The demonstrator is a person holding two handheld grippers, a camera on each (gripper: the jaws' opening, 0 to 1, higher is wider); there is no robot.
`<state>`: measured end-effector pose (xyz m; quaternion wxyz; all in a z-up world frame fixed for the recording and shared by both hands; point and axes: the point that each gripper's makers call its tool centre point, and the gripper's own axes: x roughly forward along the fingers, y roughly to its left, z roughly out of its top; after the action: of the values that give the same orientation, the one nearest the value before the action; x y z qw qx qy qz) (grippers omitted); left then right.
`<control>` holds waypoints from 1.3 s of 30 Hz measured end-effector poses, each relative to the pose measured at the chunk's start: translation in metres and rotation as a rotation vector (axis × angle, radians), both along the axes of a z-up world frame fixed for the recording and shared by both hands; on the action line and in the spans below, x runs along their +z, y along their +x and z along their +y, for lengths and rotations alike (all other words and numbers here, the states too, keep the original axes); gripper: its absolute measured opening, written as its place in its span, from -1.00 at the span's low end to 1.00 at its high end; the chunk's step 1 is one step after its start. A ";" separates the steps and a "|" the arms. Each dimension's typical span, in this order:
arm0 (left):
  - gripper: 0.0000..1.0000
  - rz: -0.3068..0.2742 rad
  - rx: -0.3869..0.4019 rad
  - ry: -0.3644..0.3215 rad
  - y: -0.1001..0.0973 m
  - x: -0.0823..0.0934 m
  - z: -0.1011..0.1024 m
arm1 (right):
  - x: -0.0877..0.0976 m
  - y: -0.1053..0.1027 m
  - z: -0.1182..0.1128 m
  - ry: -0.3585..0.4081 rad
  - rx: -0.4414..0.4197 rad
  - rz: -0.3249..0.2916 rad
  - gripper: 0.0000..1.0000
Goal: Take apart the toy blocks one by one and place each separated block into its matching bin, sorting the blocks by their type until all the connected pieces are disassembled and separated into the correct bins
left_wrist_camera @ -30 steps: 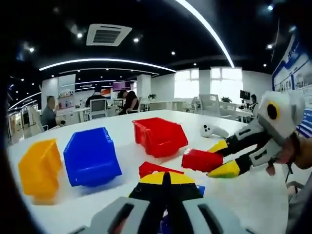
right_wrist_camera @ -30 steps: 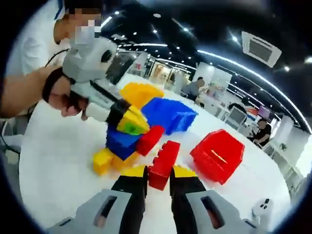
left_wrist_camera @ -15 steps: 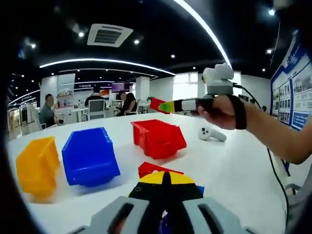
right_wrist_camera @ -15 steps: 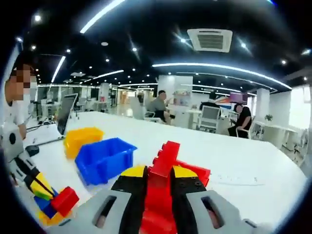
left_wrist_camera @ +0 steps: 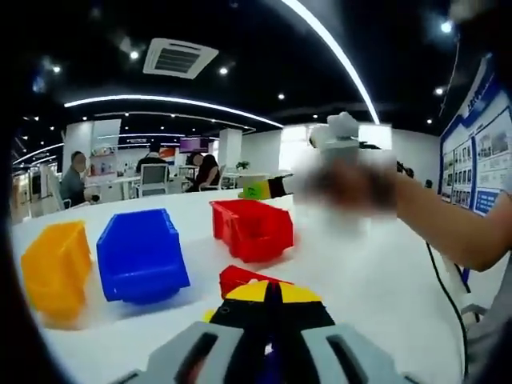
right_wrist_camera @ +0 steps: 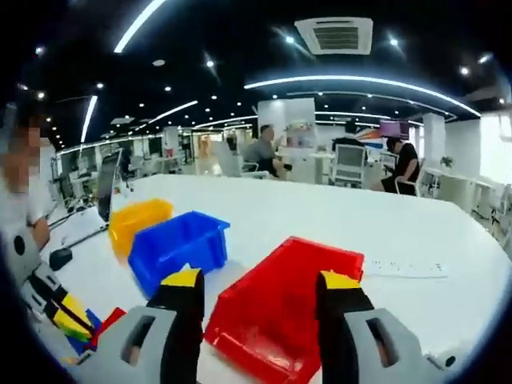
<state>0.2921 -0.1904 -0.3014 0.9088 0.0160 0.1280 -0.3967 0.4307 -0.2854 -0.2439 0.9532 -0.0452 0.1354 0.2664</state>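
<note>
Right gripper view has the right gripper [right_wrist_camera: 260, 308] hanging over the red bin [right_wrist_camera: 288, 308], its yellow-tipped jaws spread wide with nothing between them and the bin's open top showing in the gap. Just beside the red bin, on the side nearer the person, sits the blue bin [right_wrist_camera: 178, 250], and past that, touching or nearly touching it, the yellow bin [right_wrist_camera: 138, 222]. All three rest on the white table [right_wrist_camera: 320, 220]. Well away from the red bin, low at the view's edge, the left gripper [right_wrist_camera: 66, 314] holds the cluster of joined blocks [right_wrist_camera: 84, 328], red, yellow, green and blue pieces together.

Left gripper view looks along the left gripper [left_wrist_camera: 268, 300], whose jaws are pressed together on that cluster of joined blocks [left_wrist_camera: 240, 278]; a red piece sticks out above the tips, pointing toward the red bin [left_wrist_camera: 250, 228]. The blue bin [left_wrist_camera: 142, 254] stands near the red one and the yellow bin [left_wrist_camera: 56, 272] beyond it. Above and just past the red bin the right gripper [left_wrist_camera: 268, 189] is blurred, held in a hand [left_wrist_camera: 348, 182]; I cannot tell its jaws there
</note>
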 end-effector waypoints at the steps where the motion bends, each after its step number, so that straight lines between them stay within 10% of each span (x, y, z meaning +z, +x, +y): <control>1: -0.89 -0.001 -0.001 0.004 0.000 0.000 0.000 | 0.003 -0.005 0.008 -0.002 0.030 0.000 0.02; 8: -0.89 -0.003 0.006 -0.005 -0.001 0.000 0.000 | -0.015 -0.047 0.080 -0.059 0.287 0.145 -0.30; 15: -0.88 -0.004 0.003 0.003 -0.003 0.000 -0.001 | -0.075 -0.102 0.121 -0.030 0.472 0.613 -0.35; 19: -0.88 -0.008 -0.006 0.022 -0.004 0.000 -0.002 | -0.080 -0.089 0.107 -0.208 0.436 0.571 -0.29; 26: -0.88 -0.010 -0.003 -0.002 -0.003 0.000 -0.001 | -0.084 -0.096 0.112 -0.158 0.407 0.787 -0.53; 35: -0.88 -0.022 -0.008 0.032 -0.003 -0.001 -0.003 | -0.086 -0.092 0.112 -0.311 0.425 0.736 -0.58; 39: -0.89 -0.026 -0.002 0.031 -0.004 -0.001 -0.005 | -0.085 -0.089 0.111 -0.205 0.371 0.776 -0.61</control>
<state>0.2886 -0.1955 -0.3020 0.9096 0.0354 0.1223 -0.3956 0.3414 -0.1740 -0.3290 0.7584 -0.0597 0.4985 0.4156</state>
